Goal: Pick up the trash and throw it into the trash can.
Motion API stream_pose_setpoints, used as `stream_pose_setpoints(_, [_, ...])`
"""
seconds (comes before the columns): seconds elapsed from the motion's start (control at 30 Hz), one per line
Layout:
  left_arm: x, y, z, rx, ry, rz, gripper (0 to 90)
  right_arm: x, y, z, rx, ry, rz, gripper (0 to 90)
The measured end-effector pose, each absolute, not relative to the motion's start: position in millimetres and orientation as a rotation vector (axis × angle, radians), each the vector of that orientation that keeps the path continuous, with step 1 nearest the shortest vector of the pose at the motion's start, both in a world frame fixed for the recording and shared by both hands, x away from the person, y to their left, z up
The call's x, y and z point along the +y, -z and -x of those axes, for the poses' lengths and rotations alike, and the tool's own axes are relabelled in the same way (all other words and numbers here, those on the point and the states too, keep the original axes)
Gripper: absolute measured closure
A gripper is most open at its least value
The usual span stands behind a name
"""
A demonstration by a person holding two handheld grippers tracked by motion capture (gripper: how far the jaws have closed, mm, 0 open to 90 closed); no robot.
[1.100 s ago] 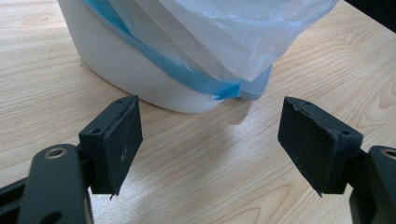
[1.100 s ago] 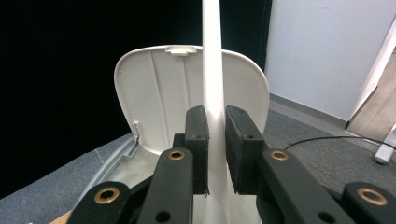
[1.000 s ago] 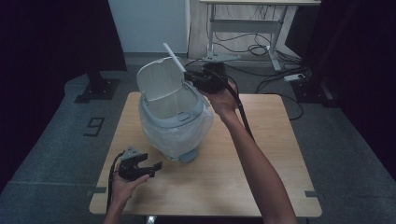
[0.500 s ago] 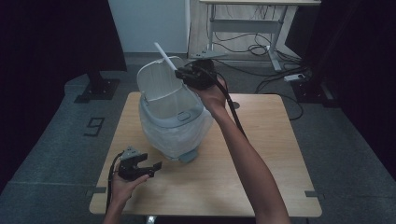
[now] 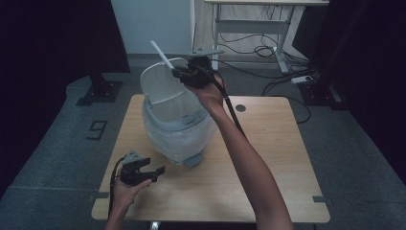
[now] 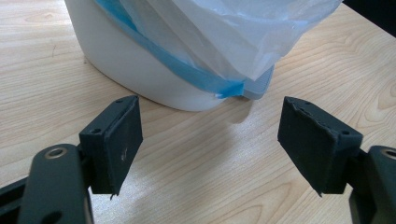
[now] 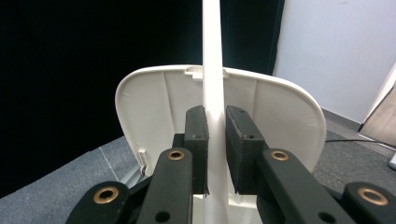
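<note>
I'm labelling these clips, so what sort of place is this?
Probably a lab or recording studio: a lone light wooden table on grey carpet, black curtains around, and a metal-legged desk with loose cables behind.

White bin body: top edge cutting it off.
White plastic strip: running beyond frame.

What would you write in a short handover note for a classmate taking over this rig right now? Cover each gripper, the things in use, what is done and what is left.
Right gripper: shut on a white stick, held above the bin's raised lid.
Left gripper: open, holding nothing, low over the wooden table in front of the bin.
White pedal bin: stands on the table, lid up, lined with a bag with a blue band.
Done: stick gripped and brought over the bin.
Left: probably lower the stick into the bin and release it.
</note>
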State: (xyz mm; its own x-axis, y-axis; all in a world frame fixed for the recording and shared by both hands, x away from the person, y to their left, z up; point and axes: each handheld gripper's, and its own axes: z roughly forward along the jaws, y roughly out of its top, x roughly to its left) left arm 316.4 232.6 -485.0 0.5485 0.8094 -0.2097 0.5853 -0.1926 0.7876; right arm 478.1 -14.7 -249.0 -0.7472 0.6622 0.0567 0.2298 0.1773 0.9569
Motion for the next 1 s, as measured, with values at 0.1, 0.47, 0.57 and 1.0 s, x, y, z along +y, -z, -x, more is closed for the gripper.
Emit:
stream_pose_setpoints(0.1, [233,486,-317,1.140,-0.316,-1.891,22.0,-10,250,-482,2.095,-1.590,-0.843,78.6])
stream_pose_setpoints(0.47, [233,487,-317,1.142,-0.316,-1.896,22.1,-4,256,-485,2.120,-1.541,-0.827,60.3])
stream_pose_setpoints(0.57, [233,487,-317,1.142,-0.317,-1.896,22.1,-10,256,-480,2.104,-1.537,-0.824,52.5])
stream_pose_setpoints(1.0, [229,486,-316,1.133,-0.336,-1.903,21.9,-85,275,-444,2.032,-1.563,-0.841,46.3])
